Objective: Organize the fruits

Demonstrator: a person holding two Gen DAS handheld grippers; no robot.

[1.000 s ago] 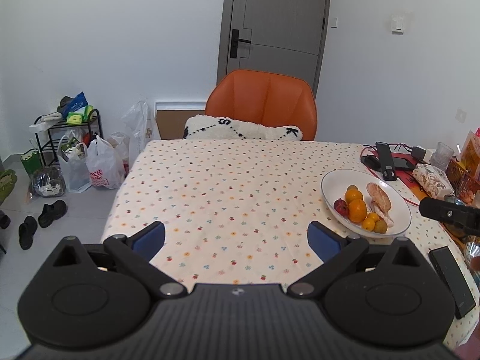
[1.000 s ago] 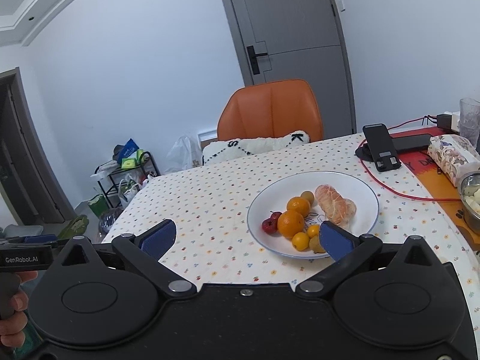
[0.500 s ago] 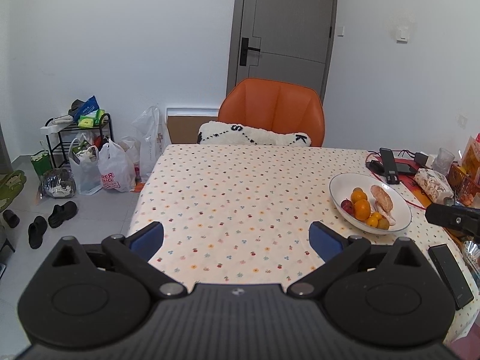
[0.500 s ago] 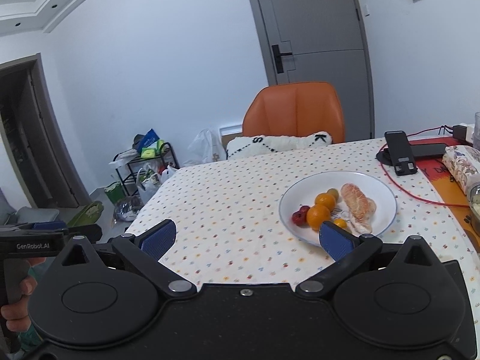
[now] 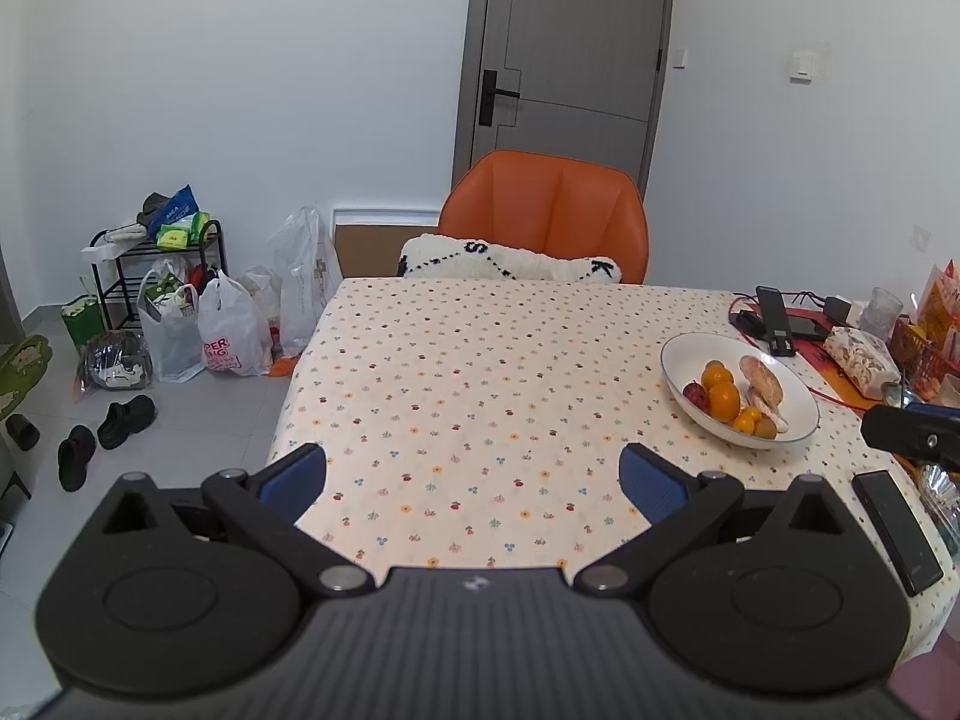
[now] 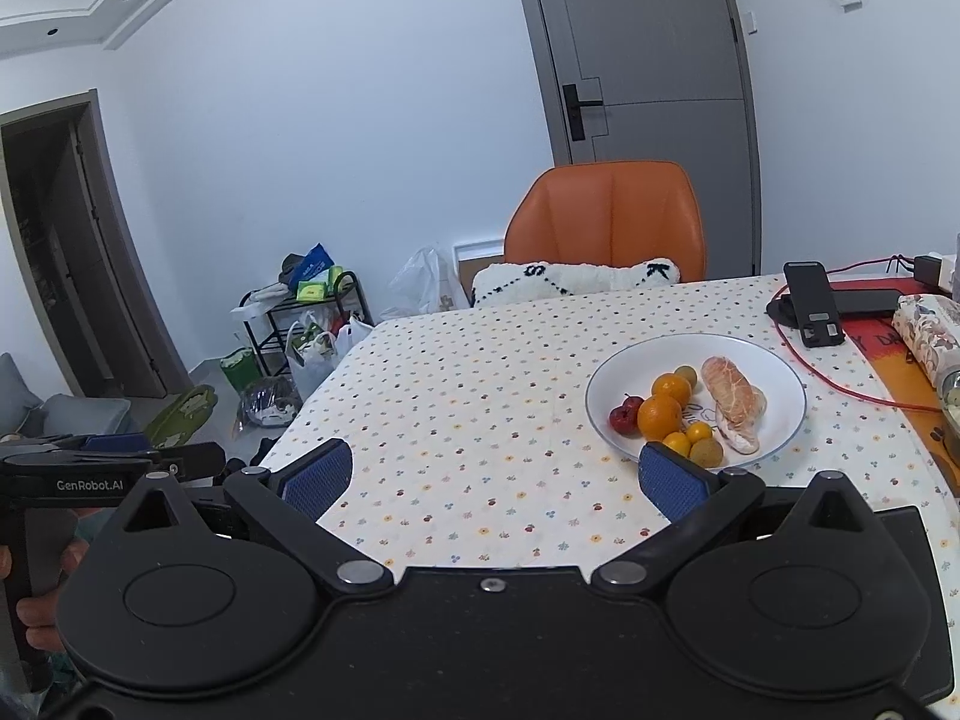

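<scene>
From my left wrist camera, my left gripper [image 5: 473, 474] sits at the bottom of the frame with its blue pads spread wide and nothing between them, only the dotted tablecloth [image 5: 480, 372] beyond. The white plate [image 5: 672, 360] lies at right of centre, well apart from these fingers, holding the fruits [image 5: 729, 399] bunched on its near-left side.

From my right wrist camera, my right gripper [image 6: 497, 471] is likewise wide open and empty. The plate [image 6: 780, 372] is right of centre, and my right pad [image 6: 672, 483] overlaps its near rim in the picture (whether it touches, I cannot tell). Two oranges [image 6: 660, 417], a small red fruit [image 6: 624, 417] and smaller yellow and greenish ones crowd against a pale peeled piece [image 6: 735, 402].

I judge the risk is rolling: round fruit packed tight, so closing on one may nudge its neighbours over the shallow rim.
</scene>
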